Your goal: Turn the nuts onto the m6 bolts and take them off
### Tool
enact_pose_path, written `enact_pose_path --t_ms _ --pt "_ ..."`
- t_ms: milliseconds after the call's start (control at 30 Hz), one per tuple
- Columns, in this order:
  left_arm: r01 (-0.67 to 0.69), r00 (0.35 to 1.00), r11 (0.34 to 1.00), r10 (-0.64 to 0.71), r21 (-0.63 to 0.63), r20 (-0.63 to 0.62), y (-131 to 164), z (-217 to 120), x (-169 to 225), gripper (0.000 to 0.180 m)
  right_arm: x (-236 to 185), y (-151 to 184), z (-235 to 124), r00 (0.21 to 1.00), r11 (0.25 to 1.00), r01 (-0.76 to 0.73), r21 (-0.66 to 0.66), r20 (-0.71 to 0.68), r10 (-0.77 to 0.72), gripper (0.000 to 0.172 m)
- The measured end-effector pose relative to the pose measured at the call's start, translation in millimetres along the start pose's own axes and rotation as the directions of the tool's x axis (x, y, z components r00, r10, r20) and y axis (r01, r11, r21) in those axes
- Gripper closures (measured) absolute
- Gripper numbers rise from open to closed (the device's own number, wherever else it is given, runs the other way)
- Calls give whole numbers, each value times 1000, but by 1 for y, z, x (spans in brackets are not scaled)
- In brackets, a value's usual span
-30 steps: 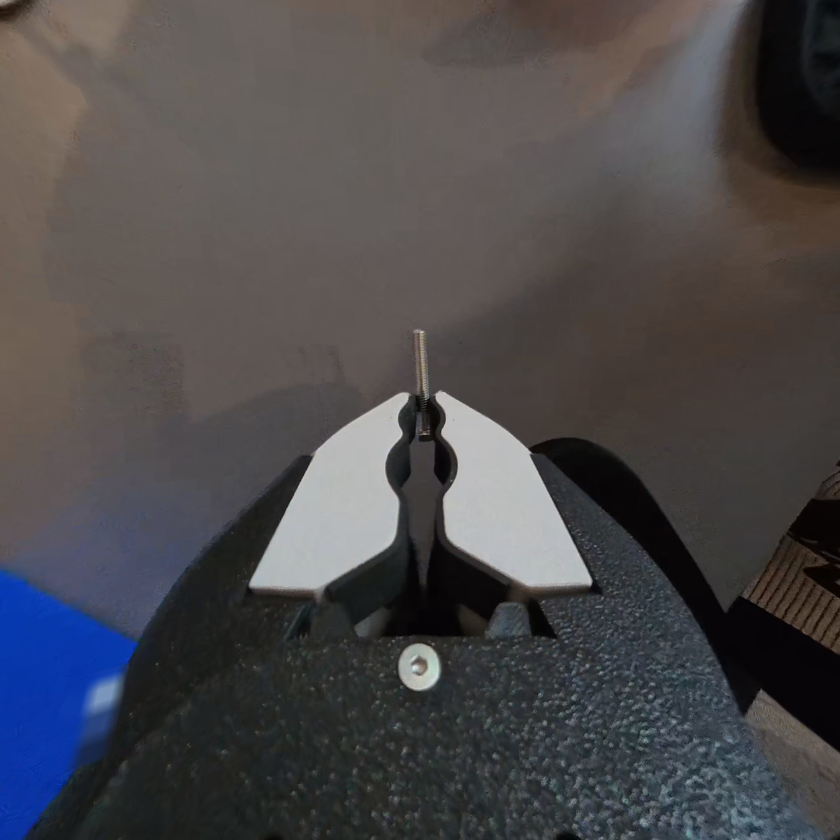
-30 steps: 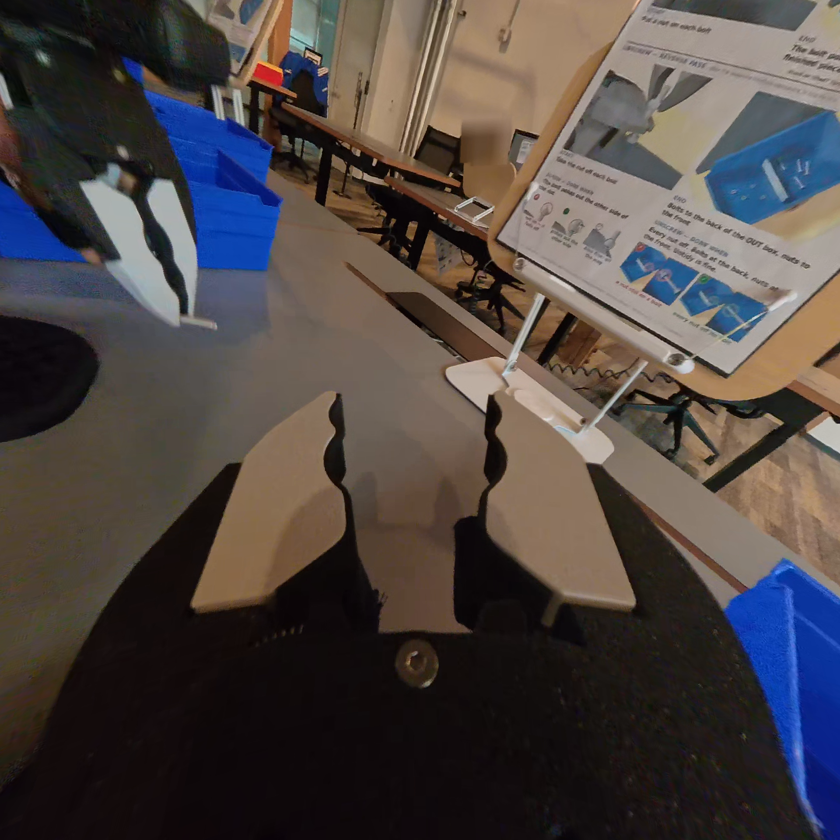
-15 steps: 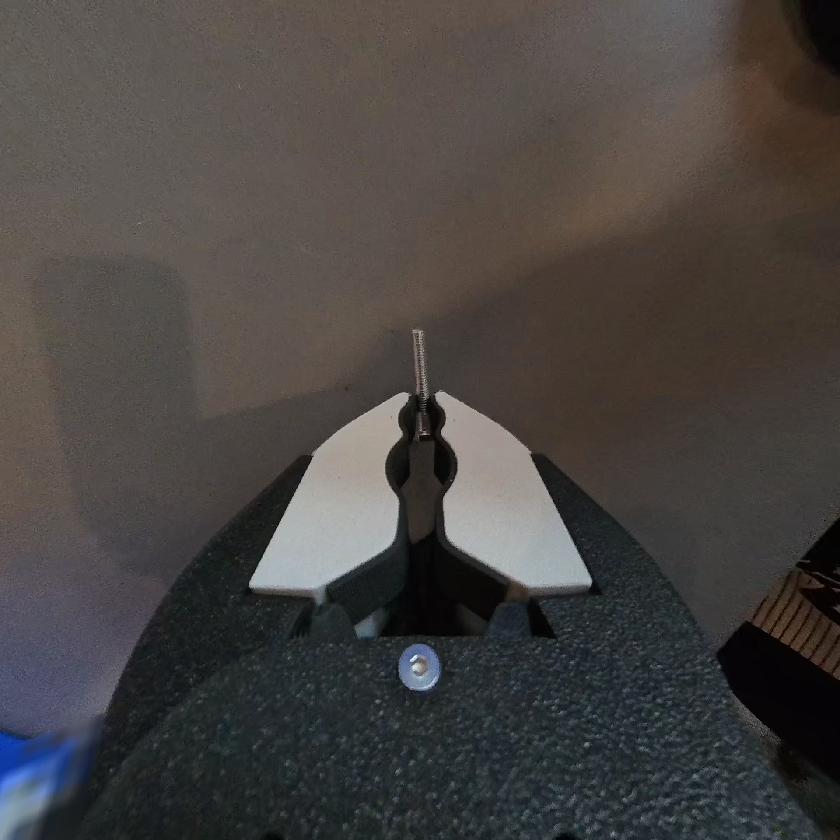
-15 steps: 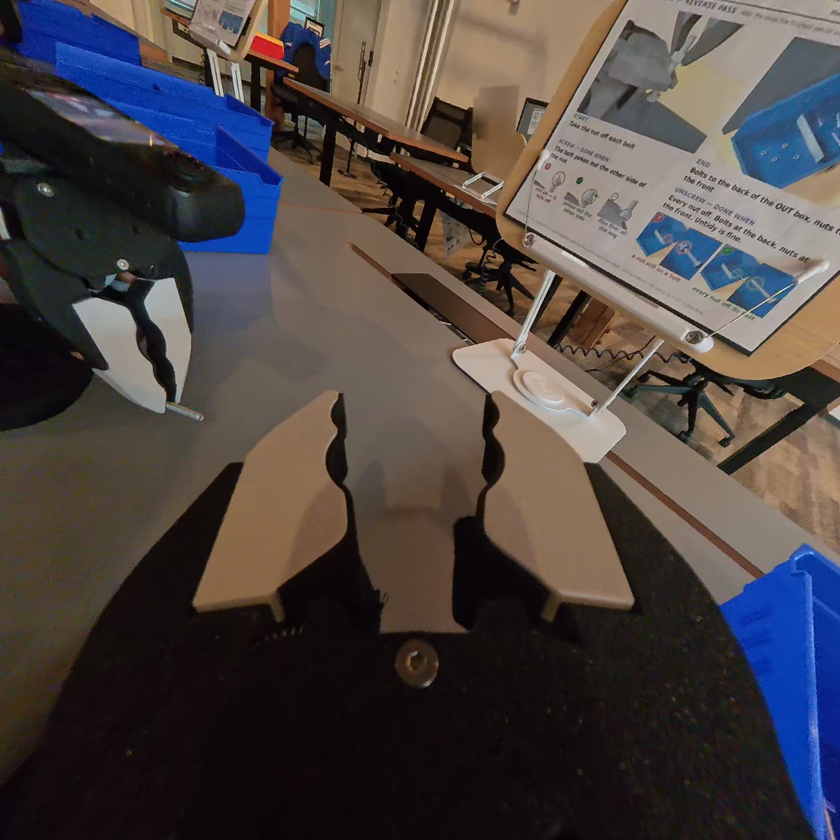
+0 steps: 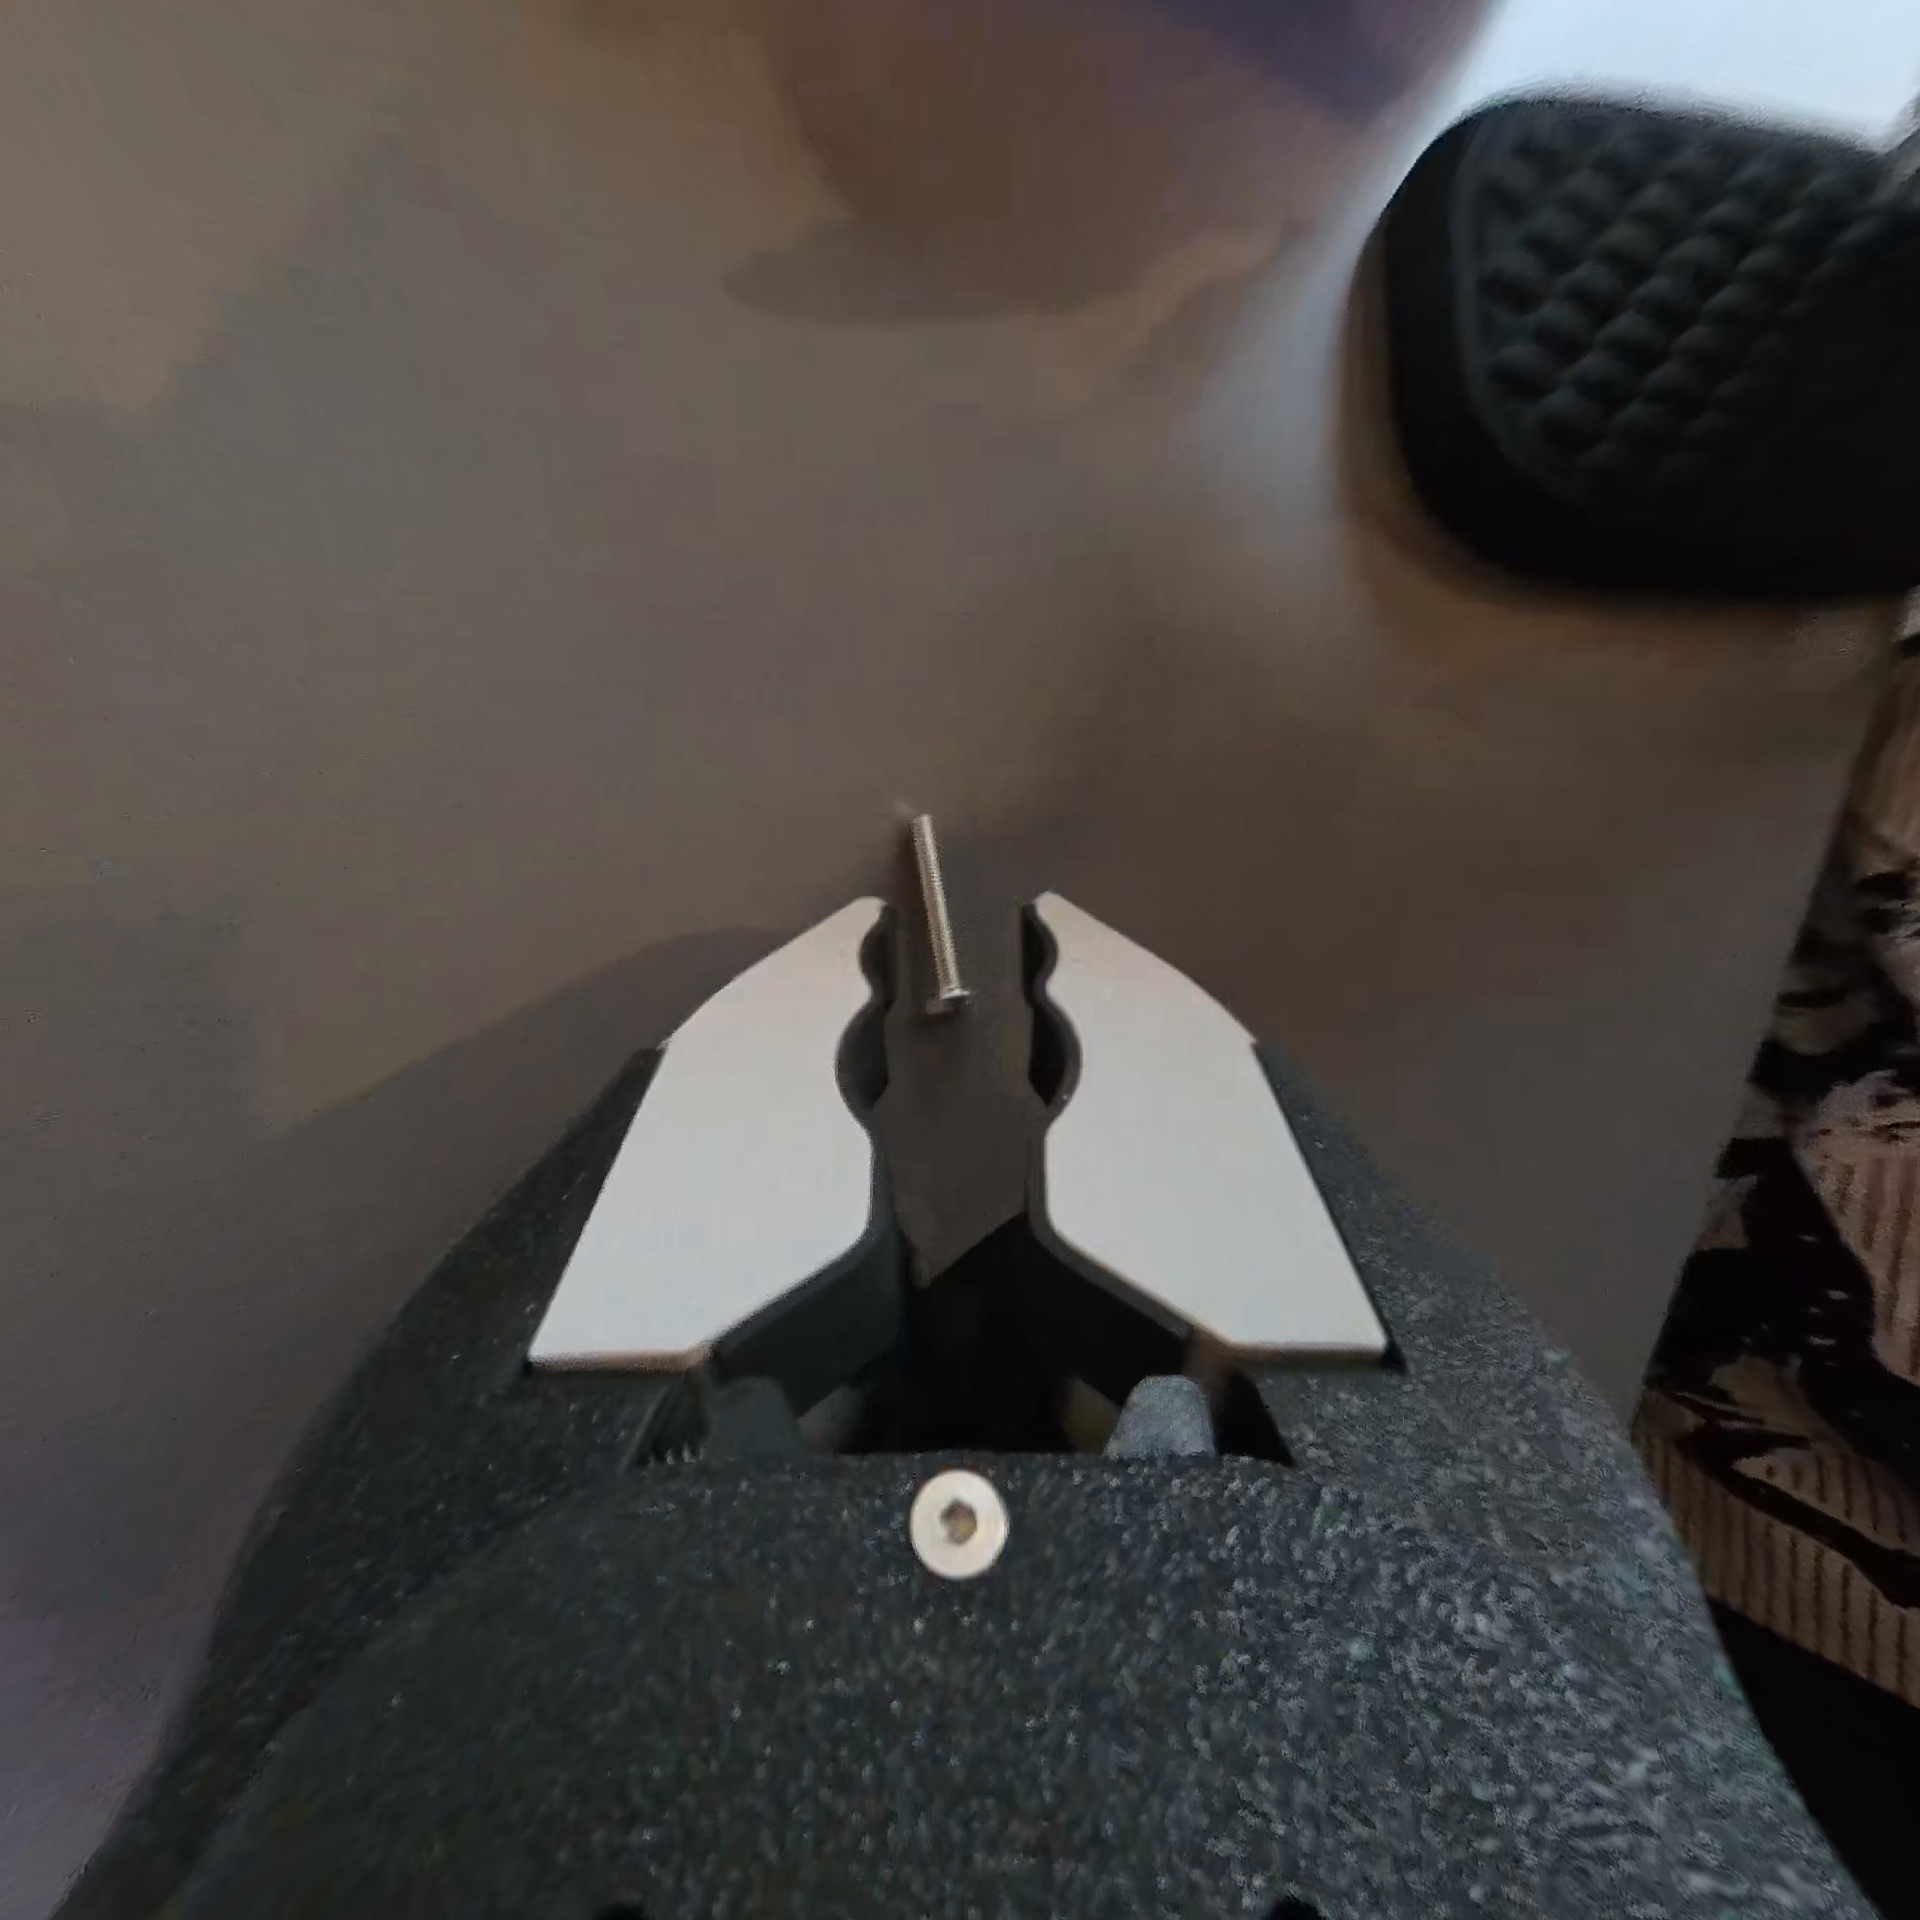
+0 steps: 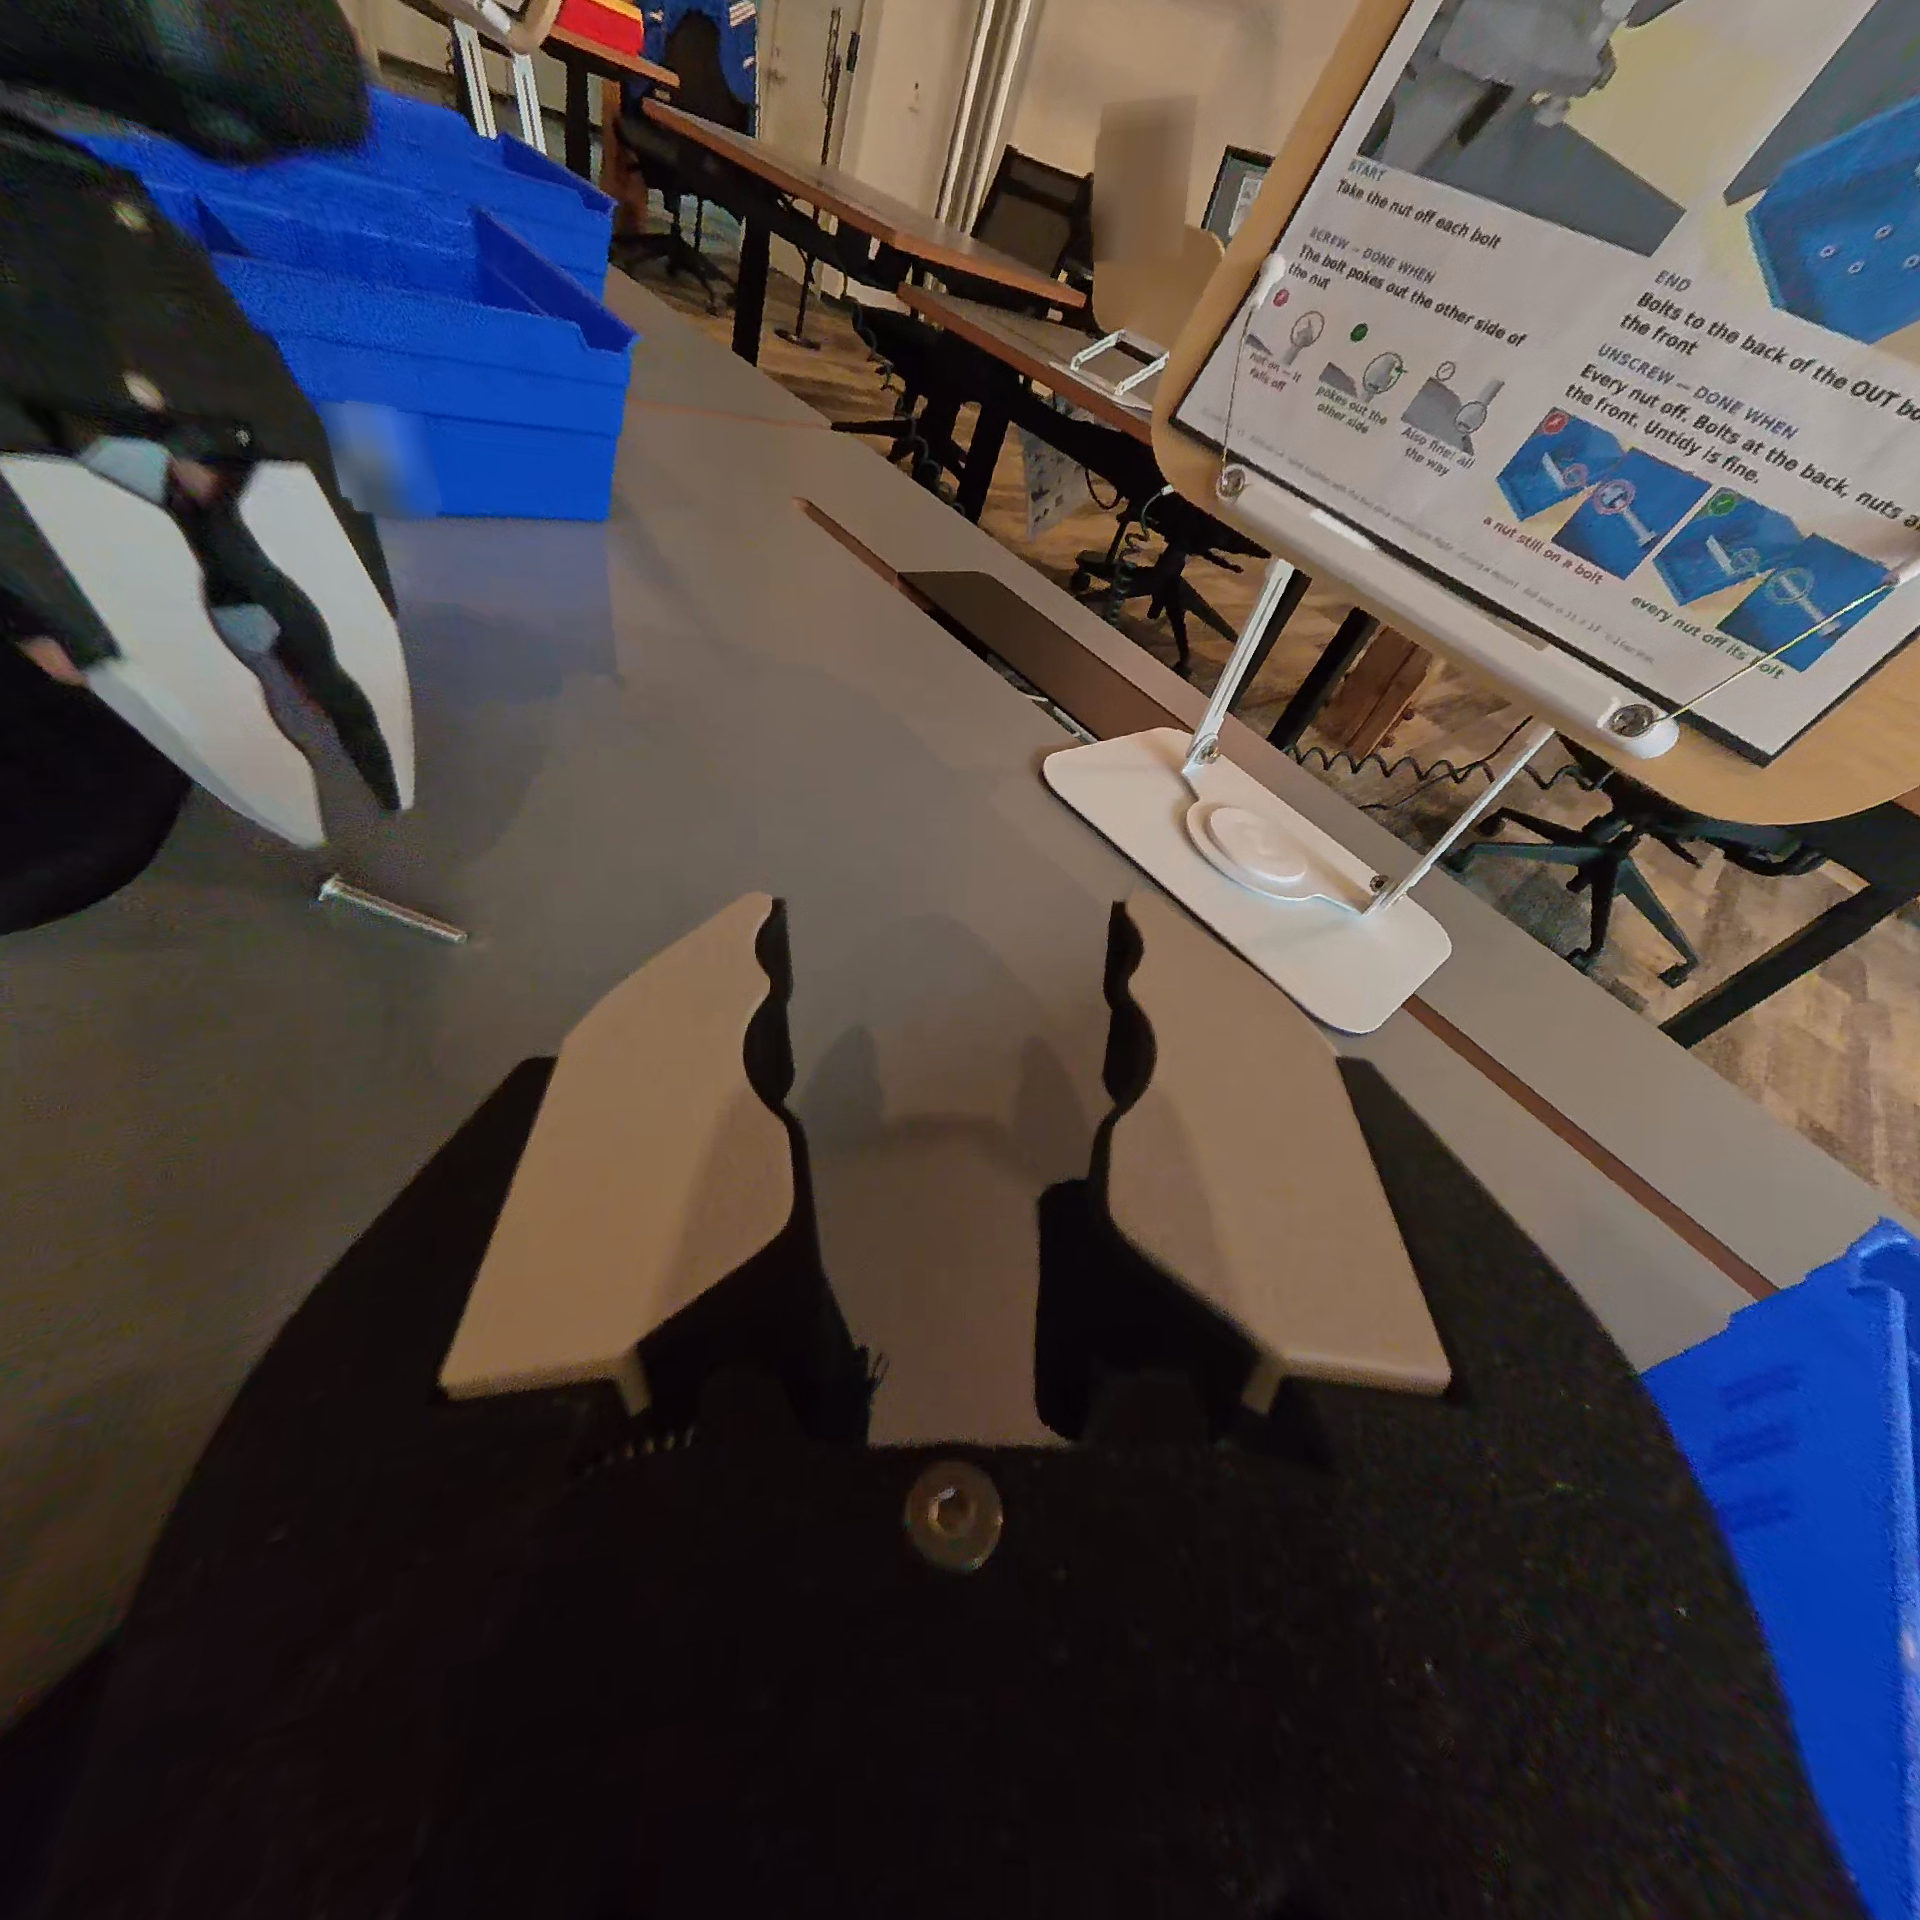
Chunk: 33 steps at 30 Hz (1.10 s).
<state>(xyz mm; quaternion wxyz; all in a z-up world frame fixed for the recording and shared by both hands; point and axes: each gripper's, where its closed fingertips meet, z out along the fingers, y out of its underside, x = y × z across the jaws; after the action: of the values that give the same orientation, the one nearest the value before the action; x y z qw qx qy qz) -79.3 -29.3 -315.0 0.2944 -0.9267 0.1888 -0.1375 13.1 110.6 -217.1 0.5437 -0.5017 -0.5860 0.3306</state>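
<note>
A silver bolt (image 5: 935, 914) lies loose on the grey table (image 5: 520, 623), seen between the fingertips of my left gripper (image 5: 954, 914). The left jaws stand apart and neither pad touches the bolt. The right wrist view shows the same bolt (image 6: 390, 920) flat on the table, just below the raised left gripper (image 6: 353, 821). My right gripper (image 6: 945, 914) is open and empty over the table, to the right of the bolt. No nut shows in either view.
Blue bins (image 6: 447, 312) stand at the back left and another blue bin (image 6: 1808, 1538) at the near right. A white stand (image 6: 1257, 883) holds an instruction board (image 6: 1610, 343) at the right. A black textured pad (image 5: 1662, 343) lies at the left view's upper right.
My left gripper was shut on the bolt; it has opened and lifted, and the bolt now lies on the table. The right gripper stayed open.
</note>
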Motion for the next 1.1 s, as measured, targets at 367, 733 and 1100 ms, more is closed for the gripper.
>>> enact_pose_path --t_ms 367,733,1100 --pt "8 998 703 -54 711 42 -44 -131 1 108 -1 10 7 999 1000 -25 -19 20 25 113" --pt "-177 866 748 -191 640 463 34 -265 -49 124 -8 14 10 999 999 22 -41 41 -20 112" --pt "123 833 964 -229 237 503 183 -261 -144 127 -3 13 9 998 1000 -27 -13 59 28 112"
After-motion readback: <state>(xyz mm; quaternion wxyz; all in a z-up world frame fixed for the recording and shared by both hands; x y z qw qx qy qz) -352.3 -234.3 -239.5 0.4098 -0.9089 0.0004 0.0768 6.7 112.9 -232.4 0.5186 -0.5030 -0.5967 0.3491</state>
